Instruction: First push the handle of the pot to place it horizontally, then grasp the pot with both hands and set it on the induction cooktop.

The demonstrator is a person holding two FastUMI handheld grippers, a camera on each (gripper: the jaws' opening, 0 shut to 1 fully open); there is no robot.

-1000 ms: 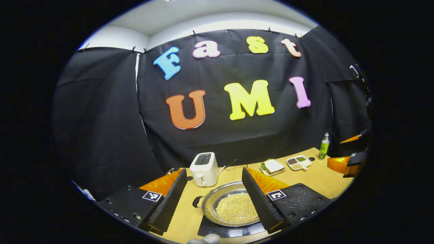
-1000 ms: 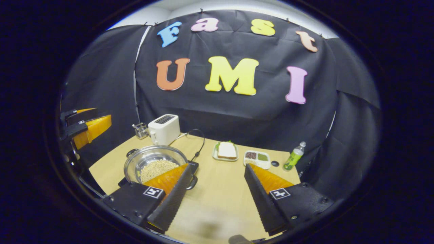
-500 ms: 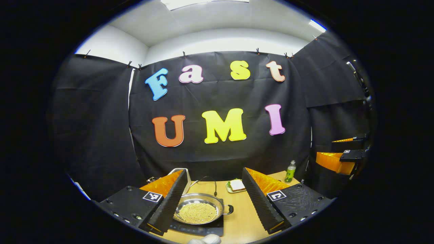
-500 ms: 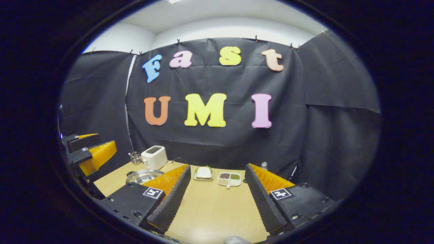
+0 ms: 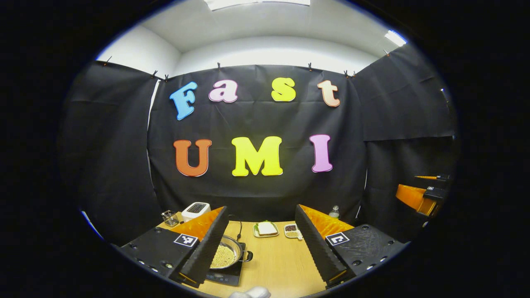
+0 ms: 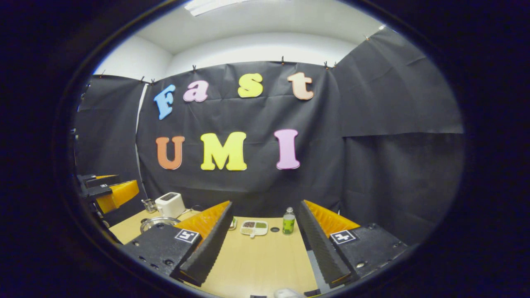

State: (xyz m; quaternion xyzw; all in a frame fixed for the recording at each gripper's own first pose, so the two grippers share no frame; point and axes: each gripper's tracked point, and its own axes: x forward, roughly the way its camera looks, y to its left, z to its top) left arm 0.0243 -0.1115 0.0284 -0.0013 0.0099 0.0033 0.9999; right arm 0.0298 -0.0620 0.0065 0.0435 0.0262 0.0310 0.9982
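A steel pot (image 5: 227,254) filled with pale beans sits on the black induction cooktop (image 5: 227,276) at the table's near left, one black side handle (image 5: 249,256) pointing right. My left finger hides part of it. My left gripper (image 5: 261,215) hangs open and empty, high and well back from the pot. In the right gripper view the pot (image 6: 156,223) lies far off at the left, behind my own left finger. My right gripper (image 6: 266,205) is open and empty over the table's middle. The left gripper (image 6: 111,192) floats at the left edge, the right gripper (image 5: 417,197) at the far right.
A white toaster (image 5: 195,209) and a small glass holder (image 5: 167,217) stand at the back left. A sandwich plate (image 5: 266,229), a divided dish (image 6: 254,227) and a green bottle (image 6: 288,223) line the back. The wooden table (image 5: 277,265) stretches between my fingers.
Both grippers have drawn back and upward from the pot, which now looks smaller and farther off. The pot stays on the cooktop. Both jaws remain open.
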